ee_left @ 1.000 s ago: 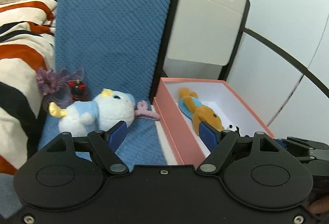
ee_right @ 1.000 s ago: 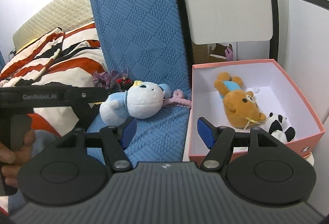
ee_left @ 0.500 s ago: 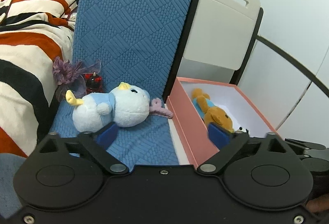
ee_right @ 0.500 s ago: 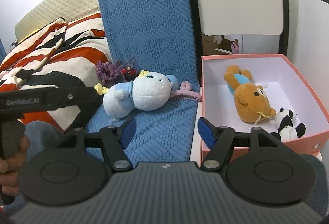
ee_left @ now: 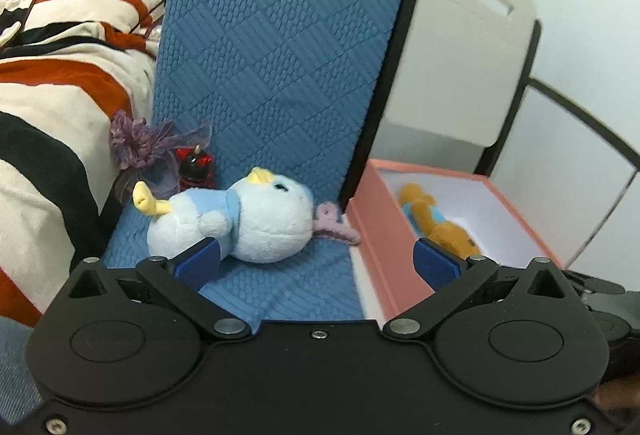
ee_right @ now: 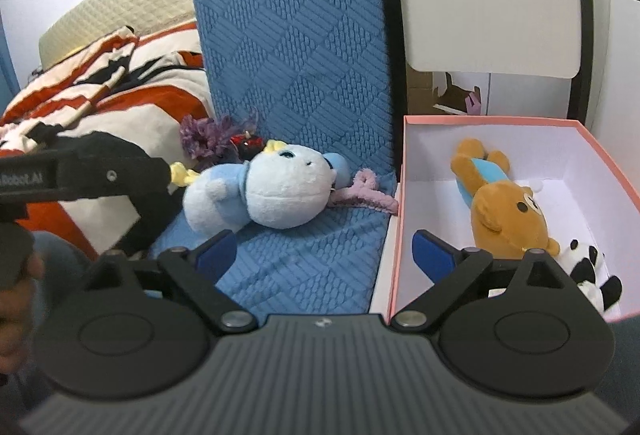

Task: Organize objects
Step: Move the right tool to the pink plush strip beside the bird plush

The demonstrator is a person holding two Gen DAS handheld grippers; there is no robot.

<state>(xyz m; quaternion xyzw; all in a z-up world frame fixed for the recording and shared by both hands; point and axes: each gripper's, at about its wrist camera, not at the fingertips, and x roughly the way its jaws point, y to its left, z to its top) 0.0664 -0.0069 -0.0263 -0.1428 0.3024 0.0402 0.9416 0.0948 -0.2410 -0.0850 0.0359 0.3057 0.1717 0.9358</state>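
Note:
A pale blue plush bird (ee_left: 240,219) (ee_right: 272,191) lies on its side on the blue quilted cushion (ee_left: 280,75). A pink knitted piece (ee_left: 334,227) (ee_right: 364,193), a purple tuft (ee_left: 140,143) and a small red-black figure (ee_left: 195,167) lie beside it. A pink box (ee_left: 380,235) (ee_right: 394,235) to the right holds a brown bear (ee_right: 500,207) and a panda (ee_right: 588,271). My left gripper (ee_left: 316,263) is open and empty, just short of the bird. My right gripper (ee_right: 324,251) is open and empty over the cushion, near the box edge.
A striped red, black and white blanket (ee_left: 52,107) lies to the left. A grey folded chair back (ee_left: 460,55) stands behind the box. The left gripper's body (ee_right: 80,175) shows at the left of the right wrist view.
Both grippers have moved forward toward the plush bird and the box. The left gripper's jaws have opened wider. The toys have not moved.

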